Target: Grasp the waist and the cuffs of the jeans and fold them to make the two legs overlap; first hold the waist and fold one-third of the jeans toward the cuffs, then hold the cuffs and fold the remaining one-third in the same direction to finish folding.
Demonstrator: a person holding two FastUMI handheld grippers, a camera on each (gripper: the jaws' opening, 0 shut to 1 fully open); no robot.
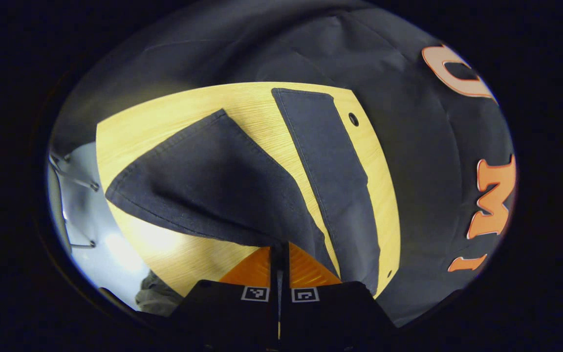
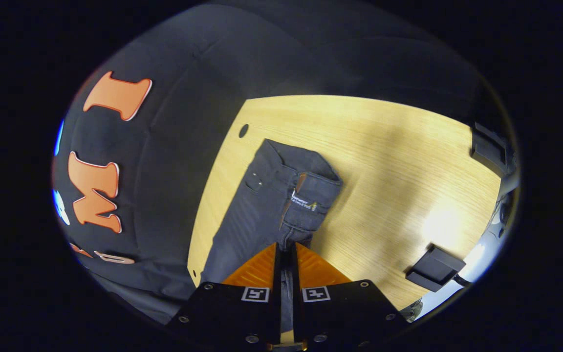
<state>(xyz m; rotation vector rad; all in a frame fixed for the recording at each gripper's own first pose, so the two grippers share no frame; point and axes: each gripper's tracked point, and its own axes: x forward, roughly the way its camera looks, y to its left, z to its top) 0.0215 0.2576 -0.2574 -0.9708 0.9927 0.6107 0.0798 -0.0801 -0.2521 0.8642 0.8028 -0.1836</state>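
A pale wooden tabletop (image 1: 184, 107) stands before the booth's black cloth wall. In the left gripper view the jeans (image 1: 213, 186) show their legs: one lifted cuff end spreads toward 9 o'clock, the other leg lies flat toward 12. The left gripper (image 1: 279, 254) is closed on that lifted fabric. The right gripper view shows the waist (image 2: 306, 181) at 12 o'clock, with a small label too tiny to read; the right gripper (image 2: 286, 256) pinches denim there. A black block (image 2: 435, 269) sits at 4 o'clock.
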